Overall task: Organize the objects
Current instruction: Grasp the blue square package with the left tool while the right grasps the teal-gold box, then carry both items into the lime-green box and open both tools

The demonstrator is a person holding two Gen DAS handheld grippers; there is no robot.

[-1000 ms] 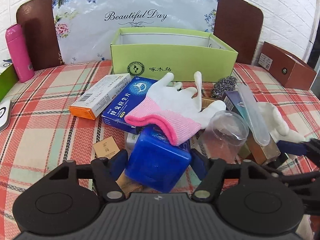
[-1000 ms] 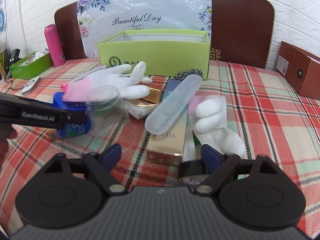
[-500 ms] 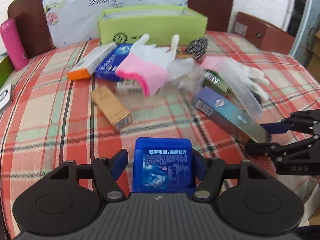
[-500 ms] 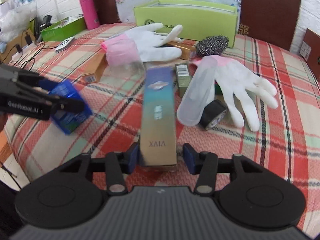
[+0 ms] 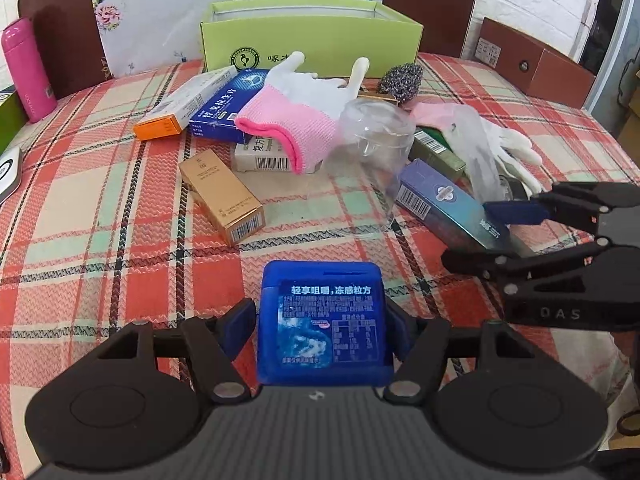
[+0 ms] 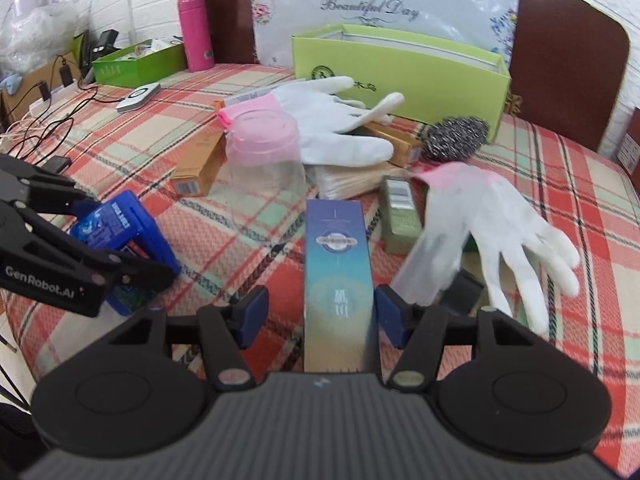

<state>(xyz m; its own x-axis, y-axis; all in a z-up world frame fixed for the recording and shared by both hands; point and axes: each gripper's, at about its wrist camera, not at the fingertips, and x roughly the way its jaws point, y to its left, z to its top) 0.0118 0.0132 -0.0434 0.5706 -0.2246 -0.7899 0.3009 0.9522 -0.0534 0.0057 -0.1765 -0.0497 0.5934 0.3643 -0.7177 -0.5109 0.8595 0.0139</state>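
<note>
Off-task items: tall pink cylindrical flask (image 6: 195, 31) upright at 11 o'clock, small green cardboard tray (image 6: 138, 61) just left of it, black cables (image 6: 48, 92) at 9 o'clock, brown cardboard box (image 5: 534, 62) at 2 o'clock.

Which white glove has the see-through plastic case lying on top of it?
The right-hand glove, lying flat near the right gripper, has the clear case across it. The other glove lies on boxes near the green box.

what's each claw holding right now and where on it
Left claw: blue container, pinched across its two sides. Right claw, jaws opening: long blue-teal box between its pads at the near end, left pad apart.
</note>
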